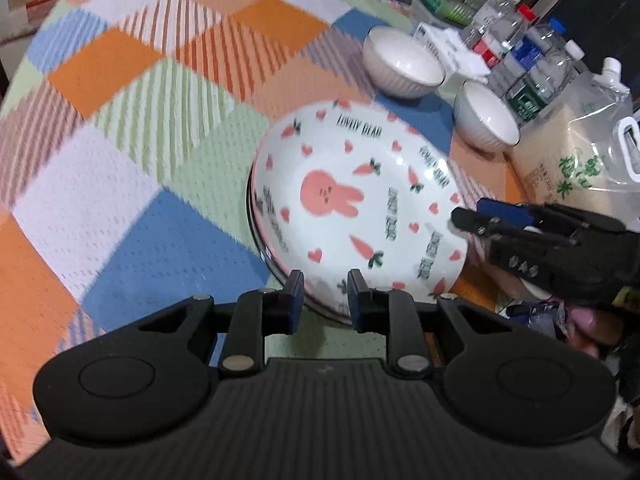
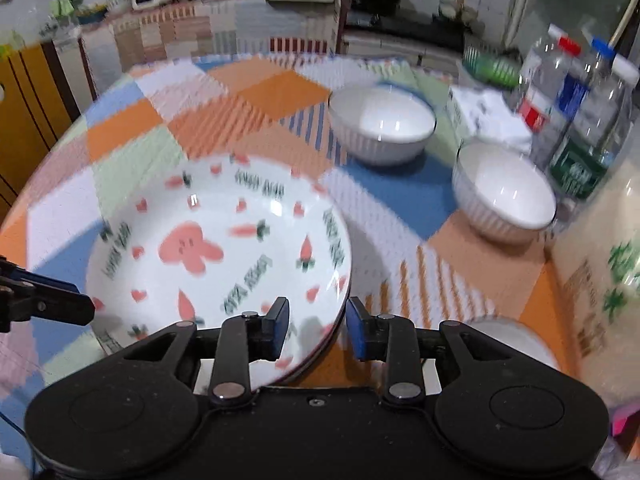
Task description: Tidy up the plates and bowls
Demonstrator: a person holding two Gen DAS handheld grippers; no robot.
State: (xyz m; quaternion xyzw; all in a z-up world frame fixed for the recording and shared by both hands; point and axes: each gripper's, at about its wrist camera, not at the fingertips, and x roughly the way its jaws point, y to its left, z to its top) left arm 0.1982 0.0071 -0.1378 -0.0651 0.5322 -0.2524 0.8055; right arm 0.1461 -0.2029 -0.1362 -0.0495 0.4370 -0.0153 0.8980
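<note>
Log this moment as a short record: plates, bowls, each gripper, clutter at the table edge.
plates: rabbit-and-carrot plate on top of a stack on the checked tablecloth
bowls: two white ribbed bowls, empty, upright, apart, beyond the stack
left gripper: jaws narrow at the plate's near rim; grip unclear
right gripper: jaws opening, astride the stack's edge, pads not pressing
clutter: water bottles, rice bag

Bright indoor light; small glare spots glint on the rabbit plate (image 2: 224, 248) and white bowls (image 2: 382, 126). Motion blur smears the right view; fisheye bending curves the edges.
</note>
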